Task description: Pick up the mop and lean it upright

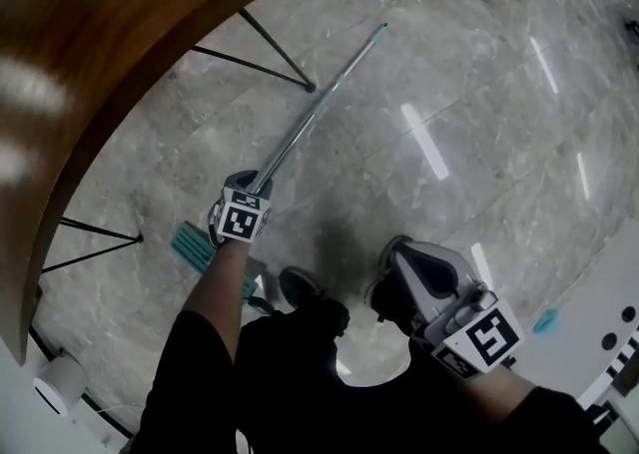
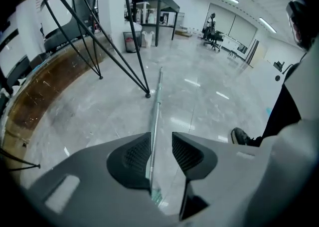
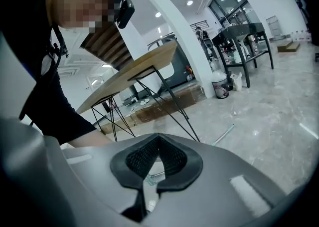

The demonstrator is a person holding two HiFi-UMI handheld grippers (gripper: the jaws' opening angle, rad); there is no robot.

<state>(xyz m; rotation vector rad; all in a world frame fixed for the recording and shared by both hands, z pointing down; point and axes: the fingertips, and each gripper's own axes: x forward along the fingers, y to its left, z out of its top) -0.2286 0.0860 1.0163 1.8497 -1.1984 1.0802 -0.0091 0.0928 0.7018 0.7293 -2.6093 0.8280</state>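
Note:
The mop lies flat on the grey marble floor. Its thin metal handle [image 1: 319, 108] runs from the upper middle down to my left gripper [image 1: 250, 183], and the teal mop head [image 1: 190, 245] lies just left of that gripper. In the left gripper view my left gripper [image 2: 160, 143] points down over the handle [image 2: 157, 106]. The handle passes between the open jaws close to the left pad [image 2: 133, 155], with a gap to the right pad. My right gripper [image 1: 399, 254] hangs off to the right, apart from the mop. Its jaws [image 3: 158, 141] are shut on nothing, and the handle's far end [image 3: 224, 133] shows beyond them.
A curved wooden table [image 1: 70, 73] with thin black wire legs [image 1: 270, 53] stands left of the mop, one leg foot close to the handle. The person's dark shoes [image 1: 300, 287] stand between the grippers. A white base [image 1: 599, 342] sits at the lower right.

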